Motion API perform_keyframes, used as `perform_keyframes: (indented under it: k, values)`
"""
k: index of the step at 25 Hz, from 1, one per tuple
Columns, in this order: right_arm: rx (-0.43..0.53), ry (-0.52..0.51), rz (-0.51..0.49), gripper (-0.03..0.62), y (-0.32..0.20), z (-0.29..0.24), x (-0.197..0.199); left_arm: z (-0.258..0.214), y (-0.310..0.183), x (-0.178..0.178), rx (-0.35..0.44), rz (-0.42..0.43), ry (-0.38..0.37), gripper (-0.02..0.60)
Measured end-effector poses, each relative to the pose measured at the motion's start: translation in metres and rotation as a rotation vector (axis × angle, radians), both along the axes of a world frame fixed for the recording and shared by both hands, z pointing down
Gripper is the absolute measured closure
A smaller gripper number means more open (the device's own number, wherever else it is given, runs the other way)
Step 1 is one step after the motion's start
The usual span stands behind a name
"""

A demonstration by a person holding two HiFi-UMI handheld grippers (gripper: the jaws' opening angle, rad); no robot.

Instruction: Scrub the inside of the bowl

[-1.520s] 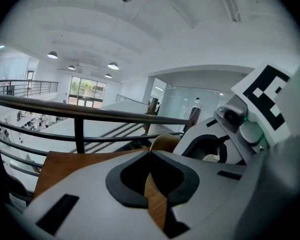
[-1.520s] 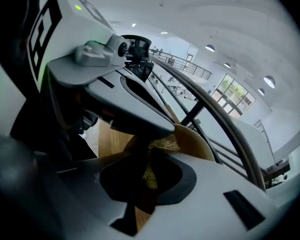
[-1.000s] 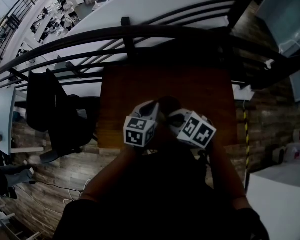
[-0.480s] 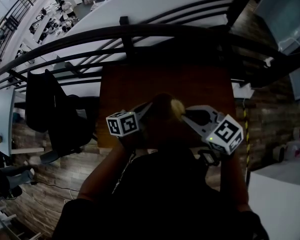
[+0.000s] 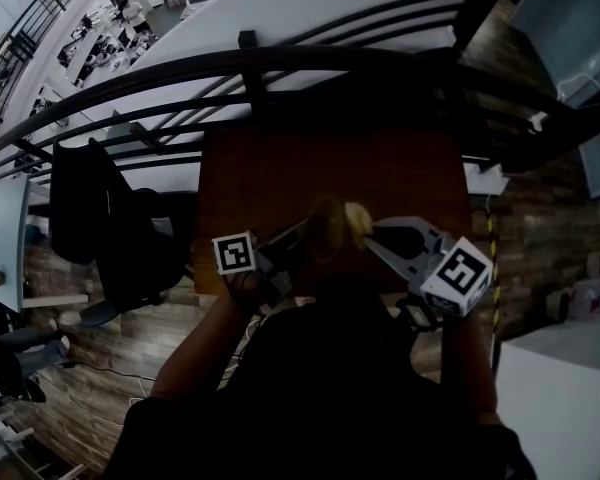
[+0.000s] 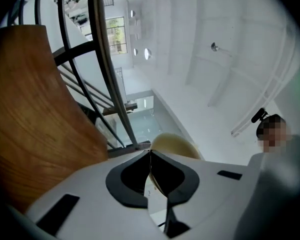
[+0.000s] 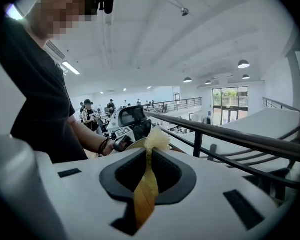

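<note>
The left hand-held gripper [image 5: 305, 231] has tipped the bowl [image 5: 328, 238] on edge

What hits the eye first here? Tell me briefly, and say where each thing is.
Centre stage above the wooden table, the left hand-held gripper is clamped on the rim of a pale bowl, which is held up and tilted. Close by, the right hand-held gripper pinches a yellow scrubber, its fluffy tip next to the bowl. Beyond them a dark railing curves across the top of the head view.
</note>
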State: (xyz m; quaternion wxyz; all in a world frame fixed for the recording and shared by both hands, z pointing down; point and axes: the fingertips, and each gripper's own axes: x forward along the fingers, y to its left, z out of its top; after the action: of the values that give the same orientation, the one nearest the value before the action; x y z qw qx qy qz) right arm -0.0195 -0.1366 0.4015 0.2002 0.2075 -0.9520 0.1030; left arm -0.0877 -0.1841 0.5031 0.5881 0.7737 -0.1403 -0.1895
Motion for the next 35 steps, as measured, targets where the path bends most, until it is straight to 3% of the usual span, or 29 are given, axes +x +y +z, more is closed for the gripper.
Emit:
perform_keyframes:
  k: [13,22,28,35]
  values:
    - [-0.024,0.002,-0.121,0.551,0.003,-0.002,-0.021,-0.043,0.042,0.003,0.202,0.188,0.182,0.574]
    - [-0.117,-0.091,-0.194,0.551,0.023,0.016,-0.039,-0.084,0.027,-0.008,0.175,0.061,0.367,0.572]
    - [-0.178,-0.111,-0.241,0.551,0.042,0.019,-0.053,-0.085,0.007,-0.007,0.152,-0.017,0.359,0.572]
    - [-0.17,-0.132,-0.295,0.551,0.058,0.014,-0.061,-0.072,-0.005,-0.007,0.108,-0.056,0.34,0.574]
